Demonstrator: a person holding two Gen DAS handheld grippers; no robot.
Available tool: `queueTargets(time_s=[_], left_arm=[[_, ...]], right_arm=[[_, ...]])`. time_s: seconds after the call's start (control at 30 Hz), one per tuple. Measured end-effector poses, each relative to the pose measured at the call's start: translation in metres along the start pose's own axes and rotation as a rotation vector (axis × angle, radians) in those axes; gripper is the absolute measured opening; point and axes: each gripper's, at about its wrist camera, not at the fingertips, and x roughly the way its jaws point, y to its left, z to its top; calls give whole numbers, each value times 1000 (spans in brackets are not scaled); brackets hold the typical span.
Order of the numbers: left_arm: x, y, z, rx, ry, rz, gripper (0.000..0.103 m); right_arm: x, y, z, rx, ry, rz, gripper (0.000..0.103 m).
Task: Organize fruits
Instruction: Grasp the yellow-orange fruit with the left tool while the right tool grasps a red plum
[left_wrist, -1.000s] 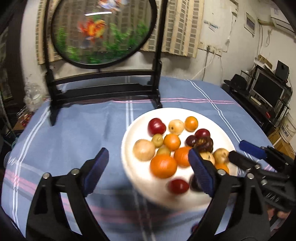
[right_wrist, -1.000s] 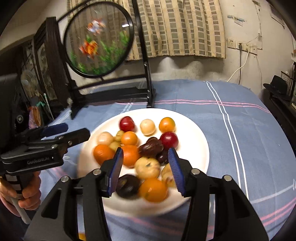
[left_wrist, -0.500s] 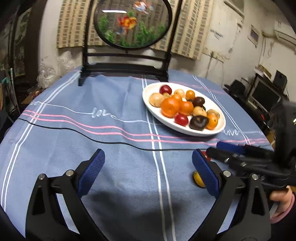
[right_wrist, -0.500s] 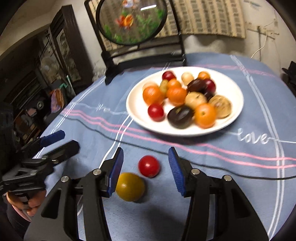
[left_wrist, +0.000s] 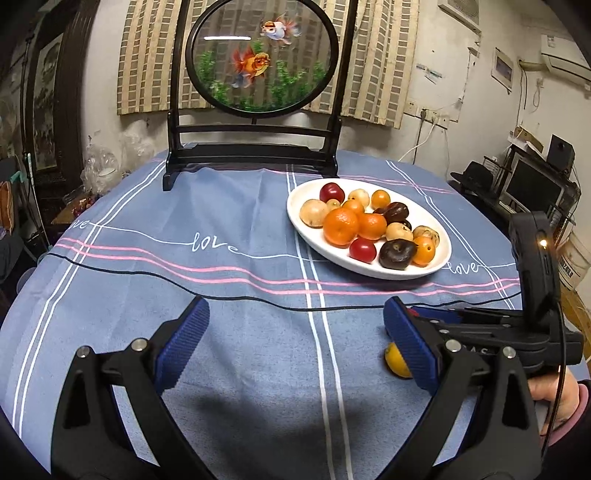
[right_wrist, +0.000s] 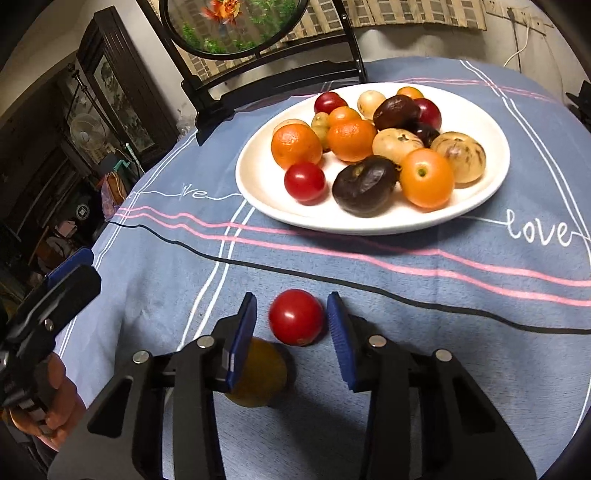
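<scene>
While the round table under its blue striped cloth (left_wrist: 236, 266) takes up most of both views, the oval white ceramic plate (right_wrist: 258, 184) sits toward its far side, heaped with oranges, red, dark and pale fruits. Judged from this, most of the sorting is done; two pieces remain loose on the cloth, well short of the plate: a small glossy red tomato-like fruit (right_wrist: 296, 316) and a dull yellow-orange round fruit (right_wrist: 258, 376) just beside it.

The left gripper (left_wrist: 291, 343) stands wide apart over bare cloth, holding nothing. The right gripper (right_wrist: 291, 325) brackets the red fruit; its jaws have just been closing, yet a gap shows on each side, so the pads are not yet pressing.

Against the earlier pictures, both grippers have drawn back from above the plate to the near cloth, the right one has come down around the red fruit, and the plate now lies farther off.
</scene>
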Motion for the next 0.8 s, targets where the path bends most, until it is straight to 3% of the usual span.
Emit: queueTargets(time_s=[0.1, 0.3, 0.5, 0.67, 0.73, 0.8], left_arm=[[2, -1, -1, 5, 7, 3, 97], [7, -10, -5, 51, 33, -11, 97], [8, -51, -17, 220, 42, -134, 97], [23, -86, -29, 333, 86, -155, 96], [27, -90, -31, 344, 104, -167, 90], [33, -93, -32, 346, 133, -190, 72]], right_arm=[[-3, -3, -1, 17, -5, 9, 30], [-23, -17, 1, 83, -49, 52, 29], [-62, -27, 3, 91, -158, 12, 29], [-73, -29, -1, 84, -168, -40, 29], [-69, -33, -6, 91, -148, -55, 29], [-68, -38, -6, 111, -141, -54, 29]])
